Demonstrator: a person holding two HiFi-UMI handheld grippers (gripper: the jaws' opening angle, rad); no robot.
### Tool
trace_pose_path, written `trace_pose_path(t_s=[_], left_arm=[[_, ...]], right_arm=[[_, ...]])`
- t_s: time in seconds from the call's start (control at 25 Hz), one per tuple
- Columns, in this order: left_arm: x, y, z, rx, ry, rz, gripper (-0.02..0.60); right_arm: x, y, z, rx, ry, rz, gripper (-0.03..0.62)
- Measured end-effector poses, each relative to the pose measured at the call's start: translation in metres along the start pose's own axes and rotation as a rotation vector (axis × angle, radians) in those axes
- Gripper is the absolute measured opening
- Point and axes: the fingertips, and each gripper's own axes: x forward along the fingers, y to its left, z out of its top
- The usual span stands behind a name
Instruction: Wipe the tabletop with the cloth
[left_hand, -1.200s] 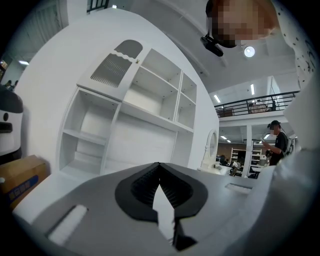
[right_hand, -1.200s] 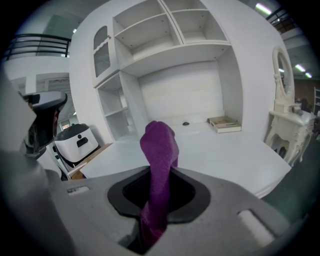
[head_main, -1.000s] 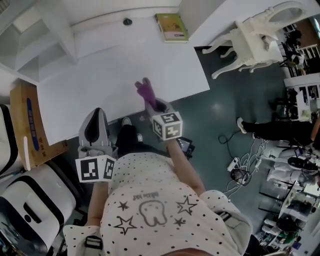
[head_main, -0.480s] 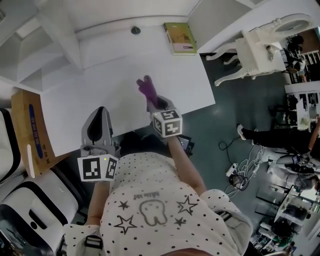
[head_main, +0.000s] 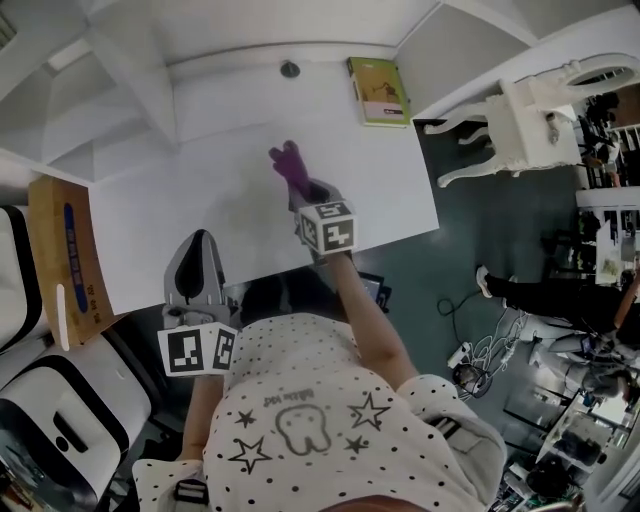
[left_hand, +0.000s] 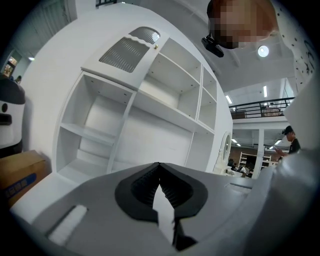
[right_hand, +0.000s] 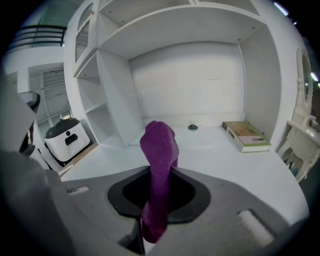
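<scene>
A purple cloth (head_main: 288, 165) (right_hand: 160, 150) sticks out forward from my right gripper (head_main: 303, 192) (right_hand: 159, 186), whose jaws are shut on it. The gripper is over the middle of the white tabletop (head_main: 210, 215), a little in from the near edge. My left gripper (head_main: 194, 262) (left_hand: 160, 187) hangs at the table's near edge on the left; its jaws are shut with nothing between them, and it points up at white shelving (left_hand: 145, 107).
A green book (head_main: 378, 90) (right_hand: 246, 136) lies at the table's far right corner. A small dark knob (head_main: 290, 69) (right_hand: 192, 127) sits near the back wall. A cardboard box (head_main: 62, 260) stands left of the table, a white chair (head_main: 530, 120) at right.
My right gripper has moved forward over the tabletop with the cloth in it. The left gripper has stayed by the near edge.
</scene>
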Motion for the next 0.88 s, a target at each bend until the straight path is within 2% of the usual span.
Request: trace_pose_path(t_s=[0.2,0.48,0.68,0.88], left_arm=[[0.003,0.001,-0.001,-0.009,0.005,0.044,-0.006],[0.006,0.002,-0.011,-0.009,0.02,0.093,-0.006],[0.014,-0.004,-0.016,-0.006,0.045,0.104,-0.006],[0.027,-0.012,-0.018,-0.003,0.054,0.094,-0.006]], right_arm=[[0.036,-0.017,0.014,-0.014,0.028,0.01,0.064],[0.076,-0.055,-0.003,0.03,0.122,-0.018,0.064],[0.096,-0.069,-0.02,0.057,0.176,-0.009,0.064],[0.105,-0.074,-0.022,0.073,0.178,0.004,0.064]])
